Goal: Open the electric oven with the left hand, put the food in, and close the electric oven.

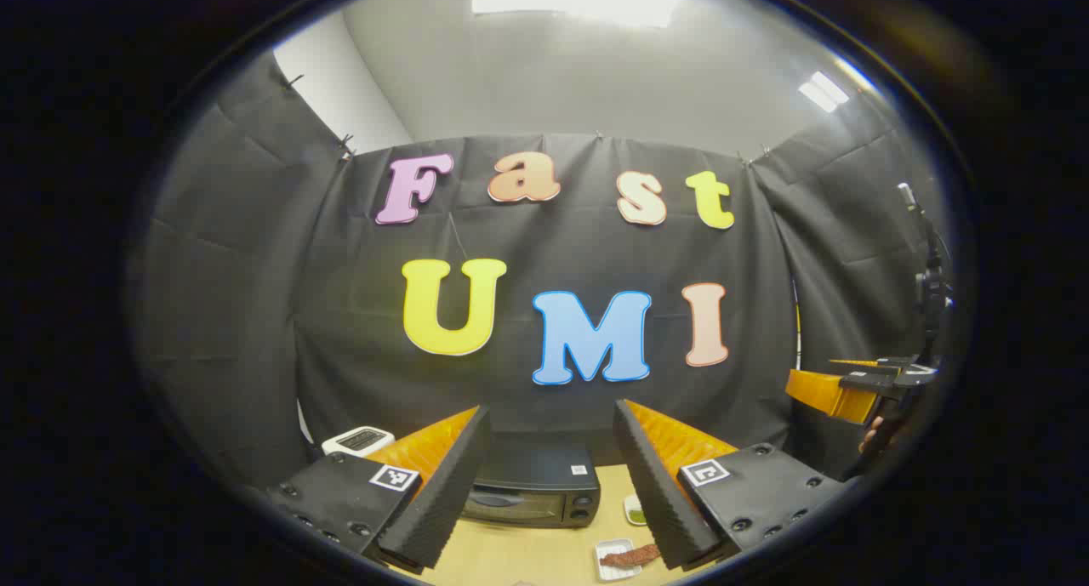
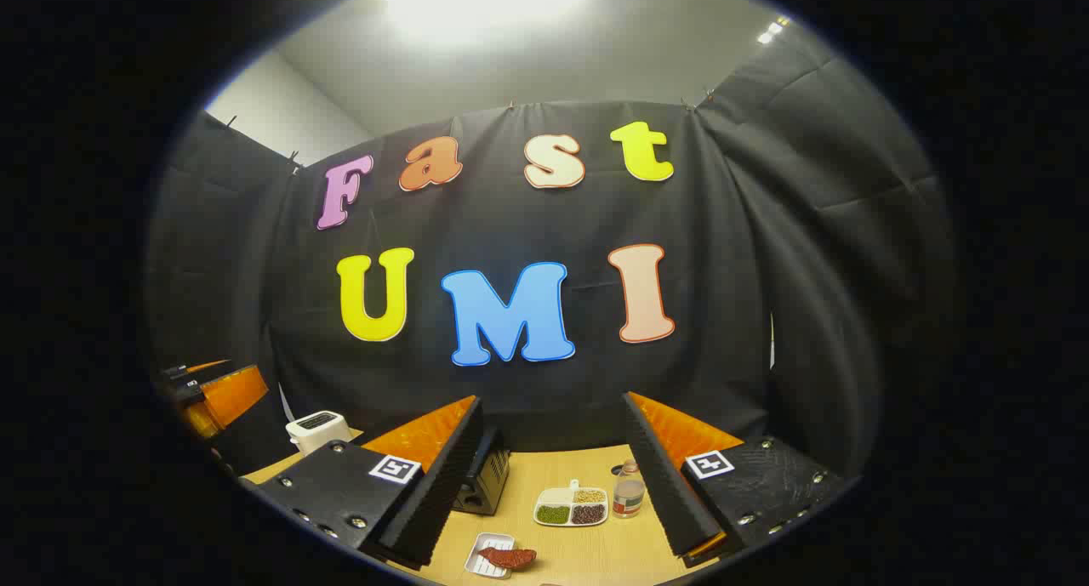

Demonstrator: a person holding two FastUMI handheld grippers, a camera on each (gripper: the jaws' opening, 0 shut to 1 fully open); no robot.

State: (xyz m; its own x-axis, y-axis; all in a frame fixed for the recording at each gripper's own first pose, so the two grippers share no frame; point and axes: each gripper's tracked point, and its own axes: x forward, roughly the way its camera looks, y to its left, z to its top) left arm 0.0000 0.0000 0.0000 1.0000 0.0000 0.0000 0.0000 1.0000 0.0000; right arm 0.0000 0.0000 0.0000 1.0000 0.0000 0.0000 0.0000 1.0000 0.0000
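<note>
Both my claws are held up high and level, aimed at the wall: left claw [image 1: 551, 450] and right claw [image 2: 553, 446] spread wide, holding nothing. Oven [image 1: 536, 492] shut on the table [image 1: 519, 556] below, food [image 2: 508, 557] in its small tray [image 2: 481, 560] nearby.

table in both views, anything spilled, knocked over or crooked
Nothing stands out. The oven sits closed, the food lies on its small tray, the bottle stands upright, and the divided dish holds its contents.
</note>
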